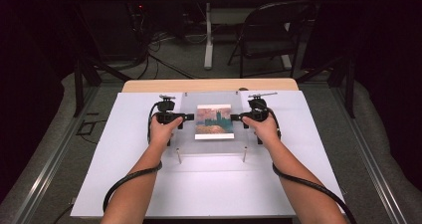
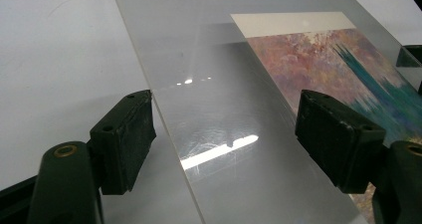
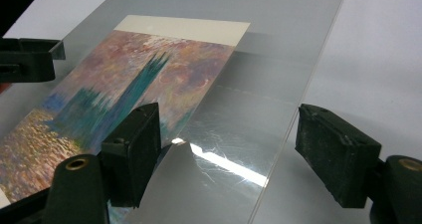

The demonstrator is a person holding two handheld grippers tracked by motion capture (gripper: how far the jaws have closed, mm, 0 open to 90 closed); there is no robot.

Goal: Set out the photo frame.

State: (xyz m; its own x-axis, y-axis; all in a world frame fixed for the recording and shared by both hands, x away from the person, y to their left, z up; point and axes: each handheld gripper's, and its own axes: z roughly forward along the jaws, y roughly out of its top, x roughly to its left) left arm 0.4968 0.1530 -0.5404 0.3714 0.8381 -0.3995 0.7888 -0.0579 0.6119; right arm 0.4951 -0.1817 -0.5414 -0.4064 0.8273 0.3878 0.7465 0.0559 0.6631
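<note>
My left gripper [image 1: 186,117] sits at the left edge of the clear acrylic sheet [image 1: 185,134], jaws wide apart; in the left gripper view the sheet's edge runs between the two black pads [image 2: 124,139] with a gap on each side, nothing clamped. The sheet lies flat over a painted print [image 1: 214,121], teal towers on pink and orange, white border at its far end, centred on the white board [image 1: 124,184] that covers the wooden table [image 1: 209,84]. Two small metal posts [image 1: 178,155] stand at the sheet's near edge. My right gripper [image 1: 234,117] faces in from the right edge of the sheet, jaws spread too; in the right gripper view the sheet's edge passes between the pads [image 3: 134,149], neither pressing it. Behind the table, a folding chair [image 1: 271,35] on the floor.
</note>
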